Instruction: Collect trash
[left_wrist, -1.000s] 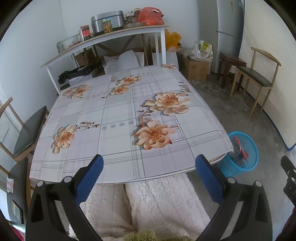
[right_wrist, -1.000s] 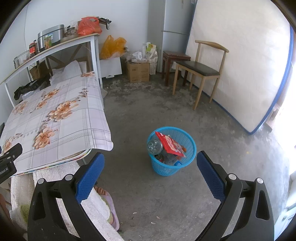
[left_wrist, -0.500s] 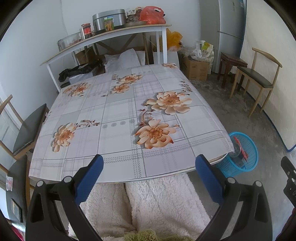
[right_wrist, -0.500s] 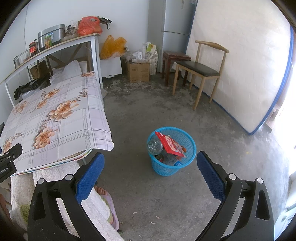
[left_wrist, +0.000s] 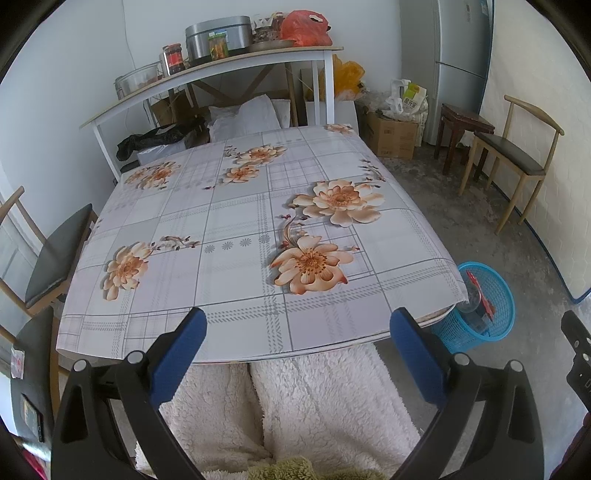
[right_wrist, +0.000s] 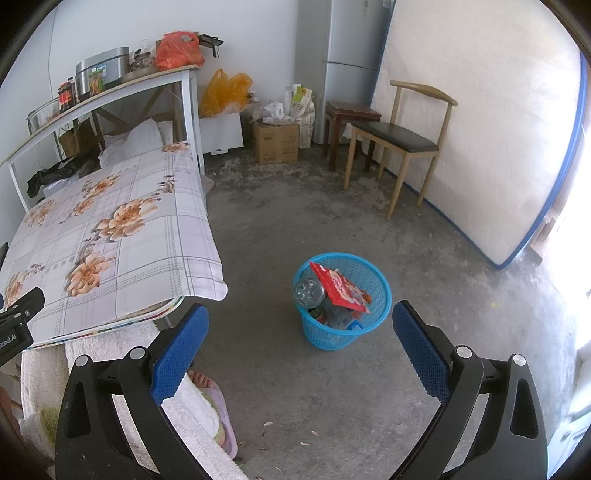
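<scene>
Grey concrete floor (right_wrist: 314, 206) fills most of my right wrist view, and on it stands a blue plastic basket (right_wrist: 341, 328), the bin for the trash. It sits just off the near corner of the desk (right_wrist: 122, 254), apart from its edge. Inside the basket I see a red snack packet (right_wrist: 341, 288) leaning upright, a clear plastic bottle (right_wrist: 308, 291) with its base turned toward me, and a few smaller items below that I cannot make out.

My right gripper (right_wrist: 299, 332) hangs above the floor with its blue-padded jaws spread wide and nothing between them; the basket shows in the gap. My left gripper (left_wrist: 297, 336) is over the near edge of the desk, its jaws likewise wide apart and holding nothing.

From the left wrist view, the desk is covered by a pale checked cloth printed with orange flowers (left_wrist: 310, 264), and the basket (left_wrist: 487, 314) peeks out past its right corner. Below the desk edge are the person's legs in fluffy white trousers (left_wrist: 314, 402).

Further out, a wooden chair (right_wrist: 399, 133) with a dark seat stands against a white mattress (right_wrist: 480, 122) leaning on the wall. A white shelf (left_wrist: 221, 66) behind the desk carries jars, a metal pot and a red bag.
</scene>
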